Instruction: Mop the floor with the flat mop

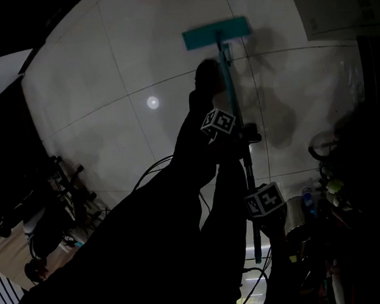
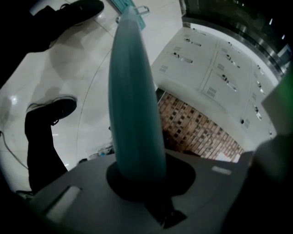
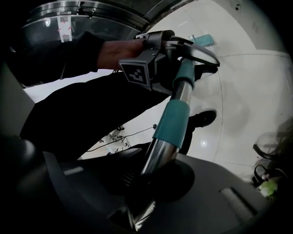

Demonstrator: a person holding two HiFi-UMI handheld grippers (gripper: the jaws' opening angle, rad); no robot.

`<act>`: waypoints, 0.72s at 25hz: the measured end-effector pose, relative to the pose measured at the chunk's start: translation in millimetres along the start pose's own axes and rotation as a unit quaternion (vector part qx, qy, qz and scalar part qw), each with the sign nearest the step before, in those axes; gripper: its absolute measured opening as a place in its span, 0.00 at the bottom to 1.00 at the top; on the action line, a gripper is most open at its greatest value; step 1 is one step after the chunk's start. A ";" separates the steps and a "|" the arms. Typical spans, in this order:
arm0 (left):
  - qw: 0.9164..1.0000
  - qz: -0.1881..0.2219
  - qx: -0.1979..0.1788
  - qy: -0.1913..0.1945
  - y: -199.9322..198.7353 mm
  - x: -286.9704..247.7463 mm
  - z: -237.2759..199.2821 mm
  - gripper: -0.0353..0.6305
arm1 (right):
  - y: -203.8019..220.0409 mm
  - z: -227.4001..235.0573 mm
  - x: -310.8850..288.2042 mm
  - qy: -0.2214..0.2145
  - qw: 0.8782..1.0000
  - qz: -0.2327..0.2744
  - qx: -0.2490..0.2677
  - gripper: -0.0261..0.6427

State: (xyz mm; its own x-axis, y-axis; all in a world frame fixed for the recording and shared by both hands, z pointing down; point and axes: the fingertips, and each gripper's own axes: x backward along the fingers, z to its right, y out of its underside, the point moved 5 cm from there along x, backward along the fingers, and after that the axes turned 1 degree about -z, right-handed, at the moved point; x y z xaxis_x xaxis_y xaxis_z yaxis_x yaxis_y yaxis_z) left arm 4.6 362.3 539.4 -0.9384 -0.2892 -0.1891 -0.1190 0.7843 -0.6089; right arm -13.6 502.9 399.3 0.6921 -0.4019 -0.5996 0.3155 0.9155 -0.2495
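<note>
The flat mop [image 1: 216,32] rests its rectangular teal head on the glossy, pale tiled floor [image 1: 136,66], well ahead of the person, and its slim handle [image 1: 232,88] runs back towards the camera. The left gripper [image 2: 137,176] is clamped round the smooth teal part of the handle, nearer the head. The right gripper [image 3: 155,176] pinches the bare, shiny metal tube just below a teal sleeve [image 3: 171,116]. A dark shoe [image 2: 57,109] stands on the tiles beside the handle. Black cables [image 1: 153,168] trail over the floor at left, white flat-fronted cabinets [image 2: 206,68] line one side, and cluttered gear [image 1: 325,182] crowds the right edge
</note>
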 end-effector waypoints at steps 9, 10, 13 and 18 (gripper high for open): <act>1.000 -0.001 0.015 0.003 20.3 -16.4 -27.3 0.12 | 29.8 10.7 -13.3 0.002 1.000 -0.015 -0.009 0.16; 1.000 0.000 0.015 0.004 17.8 -15.4 -26.7 0.12 | 26.9 11.4 -13.1 0.002 1.000 -0.016 -0.008 0.16; 1.000 0.004 0.014 0.008 4.5 -10.0 -21.6 0.12 | 13.2 13.5 -9.9 0.004 1.000 -0.018 -0.008 0.16; 1.000 0.006 0.010 0.012 -25.6 5.6 -3.1 0.12 | -23.1 11.5 0.1 0.005 1.000 -0.016 -0.008 0.16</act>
State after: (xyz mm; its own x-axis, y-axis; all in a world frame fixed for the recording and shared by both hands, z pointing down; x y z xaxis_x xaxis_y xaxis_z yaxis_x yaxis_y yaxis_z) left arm 1.4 342.4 556.3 -0.9471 -0.2669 -0.1784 -0.1014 0.7761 -0.6224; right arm -13.4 481.6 413.7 0.6754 -0.4311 -0.5983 0.3265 0.9023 -0.2815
